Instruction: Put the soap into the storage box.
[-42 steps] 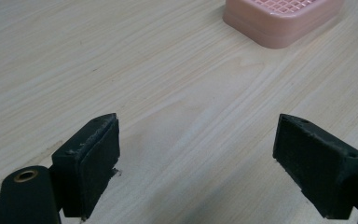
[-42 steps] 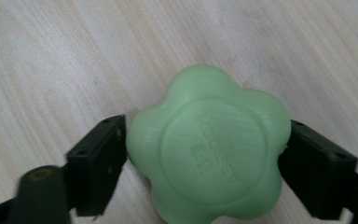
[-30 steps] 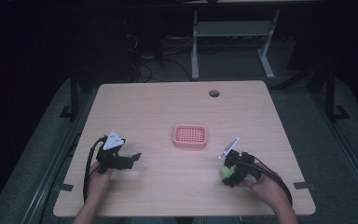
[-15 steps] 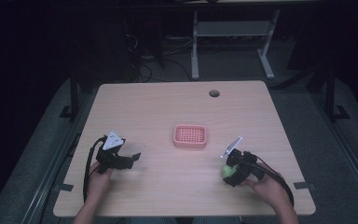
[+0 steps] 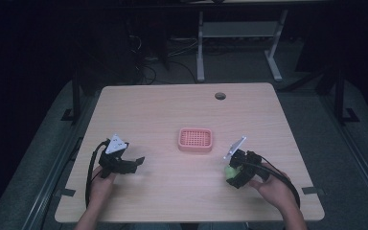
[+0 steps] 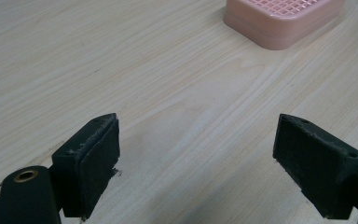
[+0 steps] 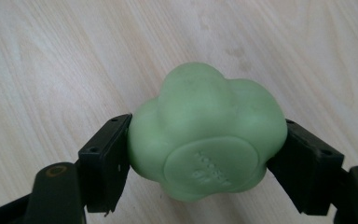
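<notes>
Overhead, the right tongs (image 5: 233, 173) carry a green lobed toy (image 5: 230, 170) near the pink basket (image 5: 195, 140), probably its destination. Left tongs (image 6: 205, 158) gape empty above the desk (image 6: 121, 70). Right view: both jaws squeeze the toy's sides.

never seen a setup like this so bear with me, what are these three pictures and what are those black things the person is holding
A person sits at a wooden table and holds a hand-held gripping tool in each hand; there is no robot arm. The high view looks down from above: the left tool is at the left, the right tool at the right. Each of the other two pictures comes from a camera riding on one tool, looking along its two black jaws. The left tool stands open over bare wood, with a pink slotted tray ahead of it. The right tool is shut on a lumpy green rubbery toy. The tray lies mid-table.
</notes>
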### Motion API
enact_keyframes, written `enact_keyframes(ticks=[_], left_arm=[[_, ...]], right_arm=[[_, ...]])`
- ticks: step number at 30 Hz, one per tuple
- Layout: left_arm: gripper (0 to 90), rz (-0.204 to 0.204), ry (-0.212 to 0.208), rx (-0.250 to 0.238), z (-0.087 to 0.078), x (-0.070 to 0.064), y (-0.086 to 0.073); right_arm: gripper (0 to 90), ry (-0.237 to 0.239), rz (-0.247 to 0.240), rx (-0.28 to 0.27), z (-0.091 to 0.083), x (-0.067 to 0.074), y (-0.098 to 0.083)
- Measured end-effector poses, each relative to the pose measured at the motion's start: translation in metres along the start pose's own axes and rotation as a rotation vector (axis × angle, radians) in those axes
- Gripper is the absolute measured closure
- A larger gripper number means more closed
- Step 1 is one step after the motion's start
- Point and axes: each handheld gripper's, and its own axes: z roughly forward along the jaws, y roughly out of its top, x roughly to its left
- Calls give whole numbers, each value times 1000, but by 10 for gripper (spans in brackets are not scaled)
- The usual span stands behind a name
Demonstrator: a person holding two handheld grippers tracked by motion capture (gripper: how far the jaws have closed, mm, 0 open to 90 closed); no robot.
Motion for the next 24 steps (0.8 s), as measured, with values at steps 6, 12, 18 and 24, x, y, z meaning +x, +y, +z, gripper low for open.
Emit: enact_keyframes(ticks=[6,12,18,24], left_arm=[[144,-1,-1,-2,0,0,0],[144,-10,0,-5,0,0,0],[144,-4,0,-2,-1,1,0],[144,-6,1,-1,-1,1,0]], right_arm=[[249,-11,-11,-5,-5,-4,9],[250,-9,-12,-26,-11,-11,16],[251,3,-1,-50,-15,-19,24],[251,15,-10,-56,-15,-26,34]])
